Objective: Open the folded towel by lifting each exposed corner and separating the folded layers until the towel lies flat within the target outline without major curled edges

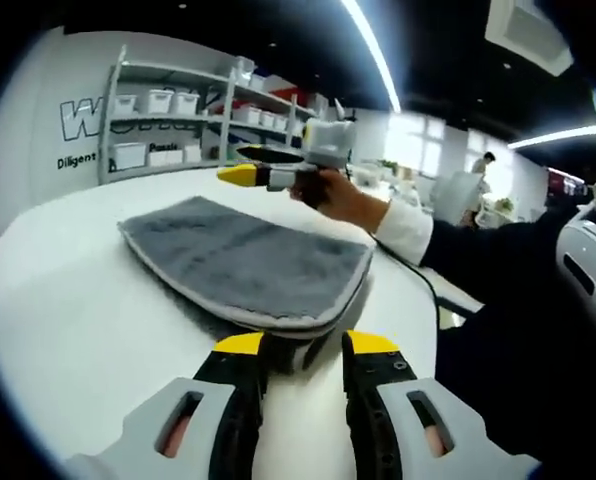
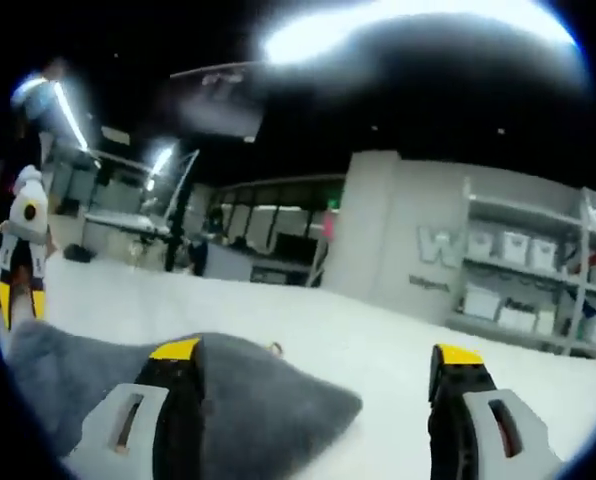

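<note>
Approaching the folded grey towel (image 1: 243, 262) on the white table (image 1: 68, 300), left gripper (image 1: 306, 352) sits narrow-jawed at its 6 o'clock corner; right gripper (image 2: 313, 368) hovers wide; next, pinch the top layer.

Spread tongs (image 2: 318, 375) over grey towel (image 2: 248, 410)

In the middle of my left gripper view the grey towel (image 1: 243, 262) lies folded on the white surface (image 1: 68, 310), layers stacked, with a pale stitched border along its edges. Its near rounded corner sits just above my left claw (image 1: 308, 352). In my right gripper view it fills the lower left, one corner pointing right.
</note>
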Demonstrator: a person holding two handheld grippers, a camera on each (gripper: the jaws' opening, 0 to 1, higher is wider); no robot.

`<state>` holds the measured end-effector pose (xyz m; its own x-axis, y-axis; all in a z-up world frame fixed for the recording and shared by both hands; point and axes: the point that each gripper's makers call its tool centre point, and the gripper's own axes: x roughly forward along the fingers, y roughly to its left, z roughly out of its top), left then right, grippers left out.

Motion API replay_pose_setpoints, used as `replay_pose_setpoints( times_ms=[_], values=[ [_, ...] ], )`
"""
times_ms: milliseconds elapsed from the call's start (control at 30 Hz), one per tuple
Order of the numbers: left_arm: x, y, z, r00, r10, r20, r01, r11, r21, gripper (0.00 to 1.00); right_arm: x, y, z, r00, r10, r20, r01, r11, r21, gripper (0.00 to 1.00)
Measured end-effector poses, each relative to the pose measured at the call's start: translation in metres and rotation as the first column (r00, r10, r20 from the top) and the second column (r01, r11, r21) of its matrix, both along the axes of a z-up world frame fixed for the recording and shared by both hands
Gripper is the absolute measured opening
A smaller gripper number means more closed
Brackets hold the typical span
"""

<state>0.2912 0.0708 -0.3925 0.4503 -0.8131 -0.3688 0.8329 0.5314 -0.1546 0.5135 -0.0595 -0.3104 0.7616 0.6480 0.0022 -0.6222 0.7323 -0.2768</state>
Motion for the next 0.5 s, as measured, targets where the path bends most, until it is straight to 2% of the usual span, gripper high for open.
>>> replay_pose_setpoints(
  times_ms=[67, 167, 233, 367, 400, 433, 500],
  values=[
    [0.0, -0.003, 0.001, 1.0, -0.004, -0.012, 0.004, 1.0, -0.028, 0.29, -0.003, 0.009, -0.007, 0.999, 0.03, -0.011, -0.031, 0.999, -0.033, 0.99],
    [0.0, -0.007, 0.005, 1.0, -0.007, -0.02, 0.006, 0.998, -0.064, 0.28, -0.019, 0.033, -0.016, 0.989, 0.147, -0.025, -0.148, 0.988, -0.049, 0.97],
    [0.006, -0.01, 0.013, 0.998, 0.008, 0.061, -0.003, 0.997, -0.074, 0.25, -0.024, 0.039, -0.013, 0.989, 0.148, 0.03, -0.145, 0.986, -0.087, 0.94],
    [0.003, -0.014, 0.013, 0.999, -0.007, 0.051, 0.011, 0.997, -0.073, 0.25, -0.042, 0.054, -0.01, 0.978, 0.205, 0.036, -0.2, 0.975, -0.1, 0.94],
    [0.006, -0.016, 0.017, 0.994, -0.01, 0.107, 0.018, 0.998, -0.067, 0.25, -0.047, 0.057, -0.008, 0.976, 0.216, 0.038, -0.212, 0.972, -0.098, 0.93],
    [0.006, -0.016, 0.017, 0.993, -0.005, 0.119, 0.013, 0.998, -0.064, 0.25, -0.048, 0.057, -0.008, 0.975, 0.219, 0.039, -0.214, 0.972, -0.098, 0.91],
    [0.003, -0.019, 0.017, 0.995, -0.016, 0.102, 0.024, 0.997, -0.074, 0.25, -0.056, 0.061, -0.003, 0.97, 0.241, 0.039, -0.236, 0.968, -0.086, 0.89]
  ],
)
